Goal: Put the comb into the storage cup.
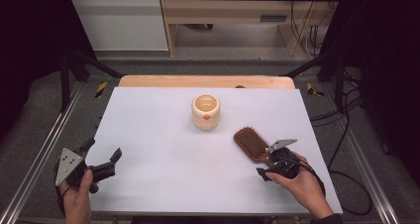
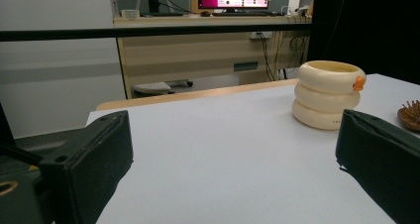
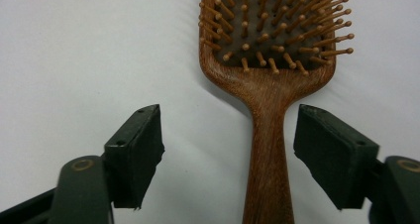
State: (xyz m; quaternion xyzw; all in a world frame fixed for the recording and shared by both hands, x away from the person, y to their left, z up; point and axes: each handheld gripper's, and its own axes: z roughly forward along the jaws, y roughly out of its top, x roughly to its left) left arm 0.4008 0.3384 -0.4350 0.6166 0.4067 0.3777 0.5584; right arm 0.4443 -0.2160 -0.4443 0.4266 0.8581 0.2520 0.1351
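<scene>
The brush [image 1: 251,143] lies flat on the white bench [image 1: 163,149], pins up, at about 4 o'clock from the cup [image 1: 205,112]. It looks like hard wood, stiff and light. The thin handle [image 3: 268,154] is the best spot to grab. The right gripper [image 3: 228,152] sits over that handle, its jaws open on both sides and not touching it. The right gripper view shows the little pins close up. The high view shows the left gripper [image 1: 110,163] far off at 8 o'clock, its jaws open and holding nothing.
</scene>
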